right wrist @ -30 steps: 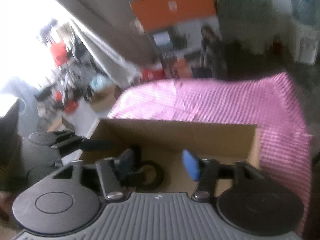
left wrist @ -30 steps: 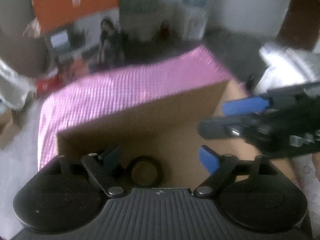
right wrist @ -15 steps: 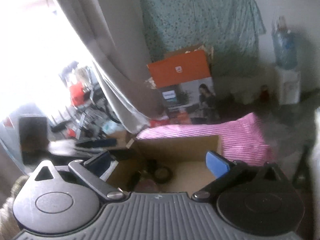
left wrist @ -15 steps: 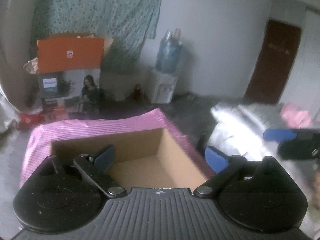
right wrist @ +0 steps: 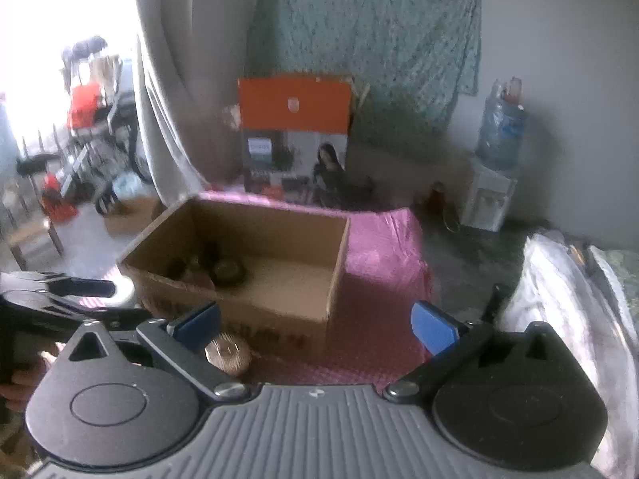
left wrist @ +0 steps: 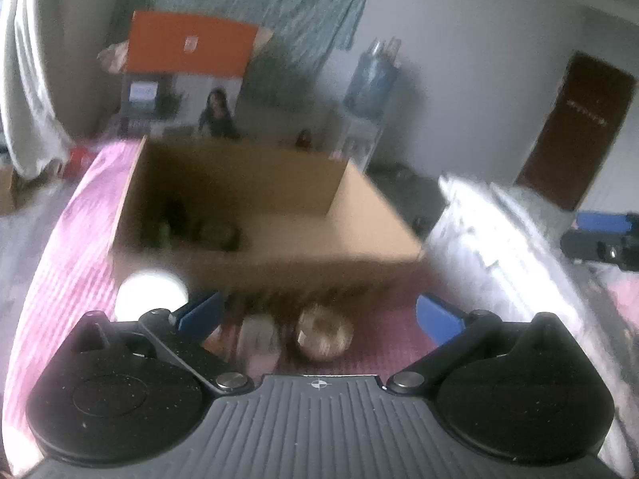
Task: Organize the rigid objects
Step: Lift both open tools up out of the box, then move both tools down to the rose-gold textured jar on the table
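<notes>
The left tool [left wrist: 319, 313] stands with its blue-padded jaws spread wide and nothing between the pads. Just beyond them, on the pink striped cover [left wrist: 60, 263], lie a round golden-brown spool [left wrist: 324, 333] and a pale blurred object [left wrist: 259, 337] beside it; a white round thing [left wrist: 151, 291] sits to the left, near the front wall of the cardboard box [left wrist: 279, 267].

The right tool [right wrist: 315, 325] is likewise spread wide and empty. The same spool [right wrist: 228, 353] lies just past its left finger, close to the box's [right wrist: 279, 311] near wall. Inside the box, several dark round items [right wrist: 217, 265] are gathered in the left corner; they are too blurred to name.

Behind the box stands an orange-topped printed carton [right wrist: 295, 135], with a water dispenser [right wrist: 493, 175] well to the right by the wall. The left tool also shows at the left edge of the right wrist view, and the right tool at the right edge of the left wrist view.
</notes>
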### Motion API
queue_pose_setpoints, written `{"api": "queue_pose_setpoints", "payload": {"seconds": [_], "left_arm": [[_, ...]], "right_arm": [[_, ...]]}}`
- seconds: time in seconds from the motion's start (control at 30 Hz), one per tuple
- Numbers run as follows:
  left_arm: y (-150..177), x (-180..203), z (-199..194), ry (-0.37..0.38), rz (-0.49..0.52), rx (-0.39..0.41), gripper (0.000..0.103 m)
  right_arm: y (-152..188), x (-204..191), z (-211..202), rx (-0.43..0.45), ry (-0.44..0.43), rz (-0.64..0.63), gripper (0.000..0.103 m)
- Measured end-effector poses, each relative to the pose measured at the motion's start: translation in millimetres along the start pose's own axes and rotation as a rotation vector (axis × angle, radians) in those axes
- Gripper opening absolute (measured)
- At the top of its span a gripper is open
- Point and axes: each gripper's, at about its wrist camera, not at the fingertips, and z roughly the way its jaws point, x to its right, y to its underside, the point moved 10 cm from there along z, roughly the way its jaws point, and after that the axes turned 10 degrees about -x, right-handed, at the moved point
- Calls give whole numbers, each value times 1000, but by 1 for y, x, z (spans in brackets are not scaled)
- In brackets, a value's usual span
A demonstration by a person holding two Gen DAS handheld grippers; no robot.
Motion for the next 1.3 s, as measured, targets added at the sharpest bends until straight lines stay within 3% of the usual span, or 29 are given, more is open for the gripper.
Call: {"api": "queue_pose_setpoints", "payload": {"seconds": [0.2, 0.4, 0.57, 0.77, 0.83, 0.9, 1.0, 1.13, 1.3], "left_arm": [[26, -7, 8, 2, 13, -39, 103], [37, 7, 29, -5, 92, -17, 103], [43, 29, 51, -119, 285, 3, 103], [43, 43, 75, -141, 374, -10, 100], [42, 46, 81, -136, 392, -14, 94], [41, 49, 87, -129, 412, -21, 89], [44, 52, 99, -136, 429, -62, 79], [46, 46, 114, -148, 415, -119, 71], [42, 39, 120, -186, 392, -137, 69]], "right_arm": [[23, -17, 22, -8, 48, -43, 103], [51, -36, 54, -6, -132, 31, 103], [60, -41, 84, -36, -223, 118, 103], [62, -36, 114, -59, -355, 254, 101], [63, -34, 129, -88, -394, 296, 95], [63, -31, 142, -119, -443, 345, 80], [63, -28, 158, -157, -498, 395, 67], [61, -26, 176, -190, -546, 428, 60], [63, -30, 192, -235, -588, 442, 49]]}}
